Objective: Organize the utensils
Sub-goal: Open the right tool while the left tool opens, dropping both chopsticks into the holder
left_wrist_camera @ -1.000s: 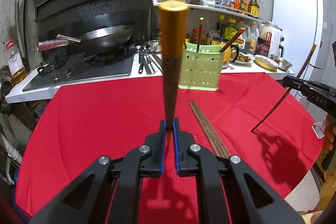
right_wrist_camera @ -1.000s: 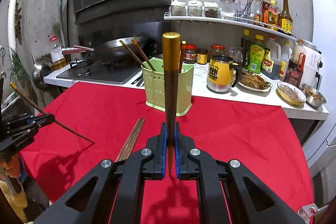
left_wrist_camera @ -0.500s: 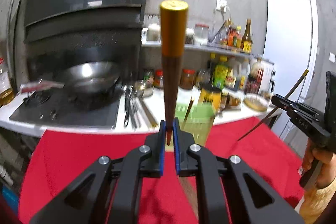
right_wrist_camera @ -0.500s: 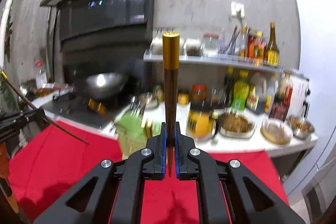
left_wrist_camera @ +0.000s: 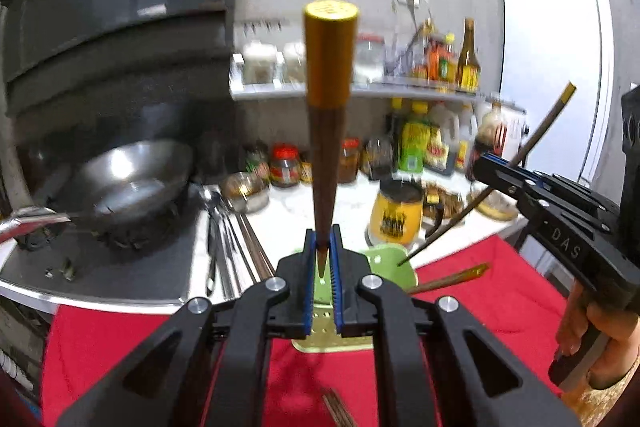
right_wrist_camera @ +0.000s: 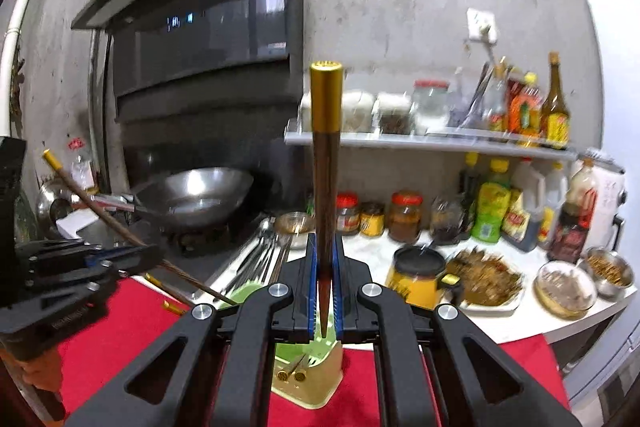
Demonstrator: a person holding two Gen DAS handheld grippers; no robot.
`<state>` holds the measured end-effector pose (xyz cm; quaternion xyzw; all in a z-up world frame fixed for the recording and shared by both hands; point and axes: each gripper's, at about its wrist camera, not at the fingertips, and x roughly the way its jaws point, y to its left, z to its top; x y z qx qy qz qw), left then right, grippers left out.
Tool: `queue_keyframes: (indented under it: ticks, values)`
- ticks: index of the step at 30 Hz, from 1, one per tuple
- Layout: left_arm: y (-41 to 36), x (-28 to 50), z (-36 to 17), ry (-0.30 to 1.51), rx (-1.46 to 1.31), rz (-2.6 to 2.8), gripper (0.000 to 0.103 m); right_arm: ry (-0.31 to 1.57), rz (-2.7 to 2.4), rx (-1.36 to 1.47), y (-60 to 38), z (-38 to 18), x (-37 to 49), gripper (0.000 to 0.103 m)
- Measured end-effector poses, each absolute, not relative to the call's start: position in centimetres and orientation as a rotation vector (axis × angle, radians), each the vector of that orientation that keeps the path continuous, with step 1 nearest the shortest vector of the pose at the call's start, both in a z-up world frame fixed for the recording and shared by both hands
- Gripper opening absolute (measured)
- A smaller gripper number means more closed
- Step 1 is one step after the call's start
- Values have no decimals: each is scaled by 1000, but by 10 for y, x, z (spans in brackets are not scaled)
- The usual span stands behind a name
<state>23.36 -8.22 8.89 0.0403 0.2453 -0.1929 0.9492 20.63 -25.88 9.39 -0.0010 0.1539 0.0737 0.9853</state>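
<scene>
- Left wrist view: left gripper [left_wrist_camera: 321,259] is clamped on a chopstick [left_wrist_camera: 329,131], pinched at its pointed tip between the blue pads [left_wrist_camera: 307,283]; the stick stands up toward 12 o'clock, gold cap on top.
- A green holder [left_wrist_camera: 394,261] sits right behind the fingers on the red cloth [left_wrist_camera: 500,291]; another chopstick lies tilted in it, its gold end poking out toward 3 o'clock.
- At 3 o'clock the right gripper [left_wrist_camera: 486,167] comes in from the edge, closed on its own chopstick, whose point hangs just above the holder's rim and whose gold end points to 1 o'clock.
- A wok [left_wrist_camera: 132,183] is at 9 o'clock on the stove; a yellow mug [left_wrist_camera: 396,215] stands on the counter just past the holder; more brown sticks lie on the cloth at 6 o'clock.
- Right wrist view: the right gripper [right_wrist_camera: 324,279] is clamped on its chopstick [right_wrist_camera: 326,163], gripped near the tip, shaft upright toward 12 o'clock.
- The holder [right_wrist_camera: 320,375] is directly under the fingers at 6 o'clock, with two gold-capped stick ends showing inside.
- At 9 o'clock the left gripper [right_wrist_camera: 150,253] holds its chopstick slanting, point toward the holder's near rim, gold end toward 10 o'clock.
- The mug [right_wrist_camera: 416,279] is at 4 o'clock, with food dishes [right_wrist_camera: 486,277] beside it.
</scene>
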Motion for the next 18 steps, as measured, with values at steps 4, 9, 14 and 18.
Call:
queue_keyframes:
  ticks: [4, 9, 14, 18]
  values:
    - [-89, 256, 69, 540, 99, -396, 6, 399, 168, 14, -256, 70, 235, 7]
    - [-88, 267, 71, 532, 108, -356, 7, 434, 163, 37, -262, 59, 251, 25]
    - [-85, 265, 77, 512, 110, -342, 15, 396, 141, 50, -269, 71, 236, 43]
    - [-74, 248, 94, 471, 77, -330, 22, 349, 122, 40, -277, 89, 208, 46]
